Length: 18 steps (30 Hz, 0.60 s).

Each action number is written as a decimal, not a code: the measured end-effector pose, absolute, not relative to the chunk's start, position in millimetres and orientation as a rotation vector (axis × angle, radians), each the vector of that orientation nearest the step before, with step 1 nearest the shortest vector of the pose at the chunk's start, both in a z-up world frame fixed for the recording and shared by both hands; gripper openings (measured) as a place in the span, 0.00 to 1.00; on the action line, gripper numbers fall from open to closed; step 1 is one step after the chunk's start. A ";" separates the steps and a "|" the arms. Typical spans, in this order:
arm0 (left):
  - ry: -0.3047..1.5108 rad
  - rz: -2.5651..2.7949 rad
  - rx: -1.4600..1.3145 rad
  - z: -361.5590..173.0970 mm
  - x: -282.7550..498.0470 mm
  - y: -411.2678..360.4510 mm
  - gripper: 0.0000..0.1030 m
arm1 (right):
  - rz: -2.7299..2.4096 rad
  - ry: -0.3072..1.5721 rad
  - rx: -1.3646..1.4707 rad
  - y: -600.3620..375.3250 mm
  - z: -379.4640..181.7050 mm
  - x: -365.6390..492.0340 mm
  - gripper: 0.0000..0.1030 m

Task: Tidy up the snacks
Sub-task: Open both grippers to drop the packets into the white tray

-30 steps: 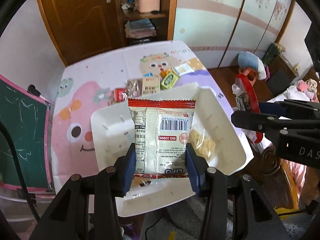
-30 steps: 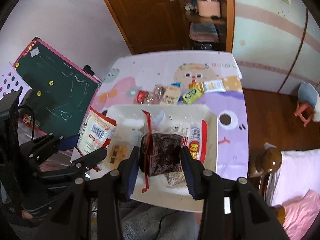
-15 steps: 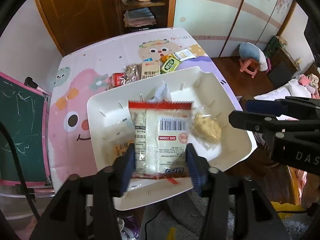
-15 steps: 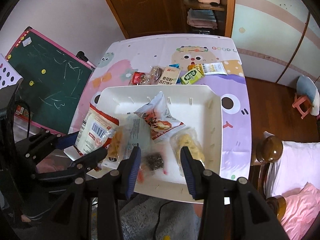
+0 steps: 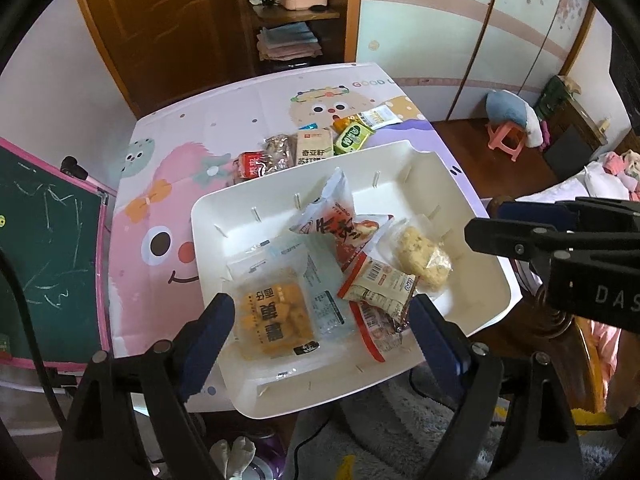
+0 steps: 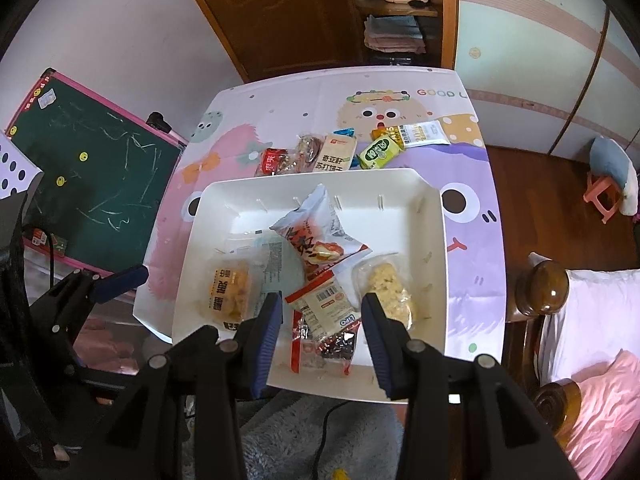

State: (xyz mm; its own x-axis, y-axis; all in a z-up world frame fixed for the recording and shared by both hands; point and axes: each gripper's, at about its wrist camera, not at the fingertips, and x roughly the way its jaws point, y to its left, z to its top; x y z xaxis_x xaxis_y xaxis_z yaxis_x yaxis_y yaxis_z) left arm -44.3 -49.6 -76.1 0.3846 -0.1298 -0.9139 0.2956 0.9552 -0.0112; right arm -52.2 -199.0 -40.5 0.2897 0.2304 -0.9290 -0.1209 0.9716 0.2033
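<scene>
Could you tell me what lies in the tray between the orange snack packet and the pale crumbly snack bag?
In the right wrist view, the red-edged barcode packet lies between the orange snack packet and the pale crumbly bag, resting on a dark packet.

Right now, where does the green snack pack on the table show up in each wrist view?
Left wrist: green snack pack lies upper centre, just beyond the white tray's far rim, right of the beige cracker pack.
Right wrist: green snack pack lies upper centre, beyond the tray's far rim, right of the cracker pack.
Shared landmark: the beige cracker pack beside it.
</scene>
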 end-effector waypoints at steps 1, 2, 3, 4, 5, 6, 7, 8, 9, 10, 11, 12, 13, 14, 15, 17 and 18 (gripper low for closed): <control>1.145 -0.270 0.162 -75.7 -44.4 -49.4 0.85 | 0.235 1.256 0.102 -199.0 -40.5 -52.2 0.41; 1.145 -0.268 0.160 -75.3 -44.4 -48.9 0.85 | 0.236 1.256 0.104 -199.1 -40.5 -52.2 0.41; 1.146 -0.268 0.160 -75.4 -43.8 -48.9 0.85 | 0.235 1.256 0.105 -198.8 -40.1 -52.3 0.42; 1.147 -0.266 0.160 -75.3 -43.8 -48.1 0.85 | 0.235 1.256 0.107 -198.9 -40.0 -52.4 0.42; 1.147 -0.265 0.159 -75.0 -43.7 -47.6 0.85 | 0.234 1.257 0.110 -199.3 -40.0 -52.4 0.42; 1.146 -0.267 0.159 -75.0 -43.6 -47.2 0.85 | 0.235 1.257 0.111 -199.1 -39.9 -52.1 0.43; 1.146 -0.265 0.160 -75.1 -43.6 -47.1 0.85 | 0.235 1.258 0.113 -199.0 -39.9 -52.2 0.43; 1.145 -0.264 0.160 -75.0 -43.6 -46.9 0.85 | 0.234 1.258 0.113 -199.2 -39.9 -52.2 0.43; 1.144 -0.263 0.160 -74.7 -43.6 -46.6 0.85 | 0.235 1.258 0.113 -199.3 -39.9 -52.2 0.44; 1.145 -0.264 0.160 -74.8 -43.5 -46.4 0.85 | 0.235 1.258 0.112 -199.5 -40.0 -52.2 0.44; 1.147 -0.264 0.159 -74.7 -43.2 -46.0 0.85 | 0.236 1.259 0.114 -199.6 -40.1 -52.2 0.44; 1.147 -0.264 0.160 -74.9 -43.4 -46.4 0.85 | 0.237 1.259 0.113 -199.6 -40.4 -52.3 0.44; 1.146 -0.264 0.161 -75.0 -43.4 -46.4 0.85 | 0.237 1.261 0.113 -199.2 -40.7 -52.6 0.44; 1.147 -0.263 0.162 -74.3 -43.2 -46.0 0.85 | 0.238 1.262 0.113 -198.8 -41.0 -52.8 0.44; 1.146 -0.262 0.161 -74.2 -43.2 -46.8 0.85 | 0.239 1.263 0.113 -198.4 -41.3 -53.0 0.45; 1.146 -0.263 0.161 -74.6 -43.2 -47.0 0.85 | 0.241 1.266 0.113 -197.9 -41.9 -52.3 0.45; 1.147 -0.263 0.161 -74.8 -43.1 -47.2 0.85 | 0.241 1.267 0.114 -198.2 -42.3 -51.9 0.45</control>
